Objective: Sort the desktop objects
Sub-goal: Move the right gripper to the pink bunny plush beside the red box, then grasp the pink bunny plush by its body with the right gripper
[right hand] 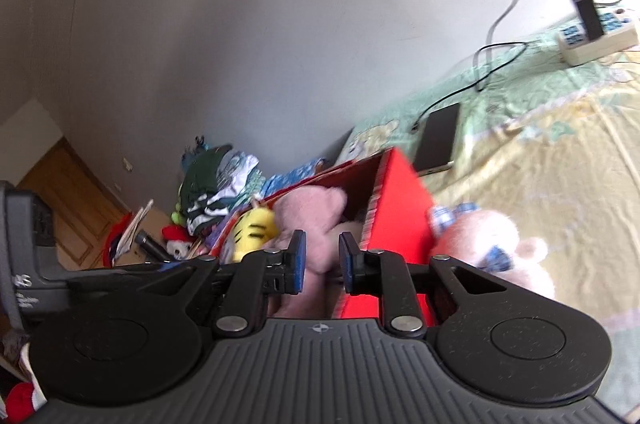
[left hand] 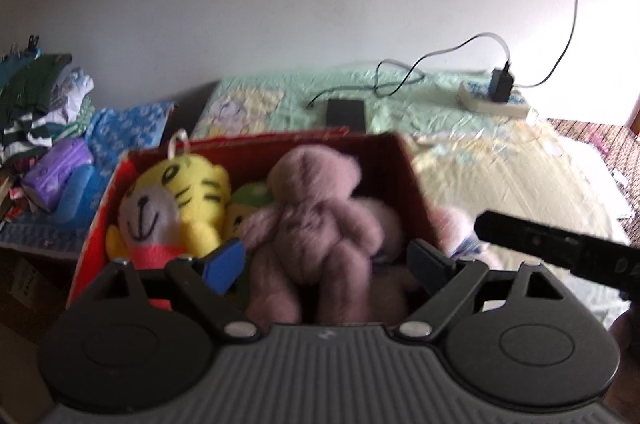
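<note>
Nearest the left wrist camera, the left gripper (left hand: 326,256) stands with its fingers wide apart on either side of a mauve plush bear (left hand: 316,224), which lies between them without being pinched (the picture is blurred, so contact is hard to judge). That bear rests inside a red cardboard box (left hand: 98,220) beside a yellow tiger plush (left hand: 180,200). From the right wrist view, the right gripper (right hand: 322,266) has its fingers slightly apart, holding nothing, just at the box's near edge. A pink plush toy (right hand: 480,236) lies outside the box, against its right wall, on the bed (right hand: 560,152). Farther back sit a dark phone (left hand: 346,112) and a white power strip (left hand: 494,102).
</note>
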Demonstrator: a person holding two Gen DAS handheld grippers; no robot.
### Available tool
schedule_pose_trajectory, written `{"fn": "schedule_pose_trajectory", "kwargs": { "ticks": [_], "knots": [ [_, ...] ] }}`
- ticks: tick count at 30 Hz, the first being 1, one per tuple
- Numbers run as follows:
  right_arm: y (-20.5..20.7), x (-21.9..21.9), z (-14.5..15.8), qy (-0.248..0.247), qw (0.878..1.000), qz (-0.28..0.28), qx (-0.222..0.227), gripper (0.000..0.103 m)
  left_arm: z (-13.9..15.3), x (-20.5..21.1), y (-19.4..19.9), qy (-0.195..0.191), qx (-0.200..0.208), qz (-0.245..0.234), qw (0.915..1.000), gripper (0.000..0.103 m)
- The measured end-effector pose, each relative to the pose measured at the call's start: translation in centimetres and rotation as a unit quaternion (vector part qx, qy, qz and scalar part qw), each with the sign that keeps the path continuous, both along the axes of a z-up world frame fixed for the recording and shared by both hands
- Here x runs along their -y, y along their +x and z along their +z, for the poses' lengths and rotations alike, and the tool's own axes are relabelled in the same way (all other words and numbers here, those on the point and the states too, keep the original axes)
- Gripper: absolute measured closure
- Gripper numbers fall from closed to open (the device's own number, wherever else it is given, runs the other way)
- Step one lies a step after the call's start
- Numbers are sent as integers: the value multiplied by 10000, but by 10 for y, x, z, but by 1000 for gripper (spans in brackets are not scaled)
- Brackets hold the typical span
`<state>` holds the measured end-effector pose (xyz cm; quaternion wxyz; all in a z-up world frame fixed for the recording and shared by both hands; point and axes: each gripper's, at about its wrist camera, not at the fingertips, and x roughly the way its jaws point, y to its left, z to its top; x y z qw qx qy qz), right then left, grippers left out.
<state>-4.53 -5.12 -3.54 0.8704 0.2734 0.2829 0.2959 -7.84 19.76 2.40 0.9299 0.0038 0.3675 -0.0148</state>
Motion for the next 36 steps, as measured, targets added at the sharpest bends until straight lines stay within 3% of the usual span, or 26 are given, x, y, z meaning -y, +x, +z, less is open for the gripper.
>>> {"fn": "schedule_pose_trajectory", "kwargs": {
  "ticks": [8, 16, 24, 28, 36],
  "knots": [
    [4, 61, -22, 42, 9977, -481, -479, 82, 12, 60, -7, -269, 294, -781, 9961, 14],
    [15, 104, -53, 249, 9921, -498, -1127, 76, -24, 127, -10, -186, 4, -1555, 9877, 15],
    [37, 114, -87, 350, 9853, -116, -1666, 75, -66, 143, 6, -450, -622, -1625, 9837, 15],
    [52, 107, -99, 330, 9826, 86, -1825, 59, -77, 138, 14, -653, -908, -1535, 9818, 16],
    [77, 84, -114, 277, 9788, 494, -1970, 60, -77, 139, 19, -665, -990, -1521, 9811, 16]
  ]
}}
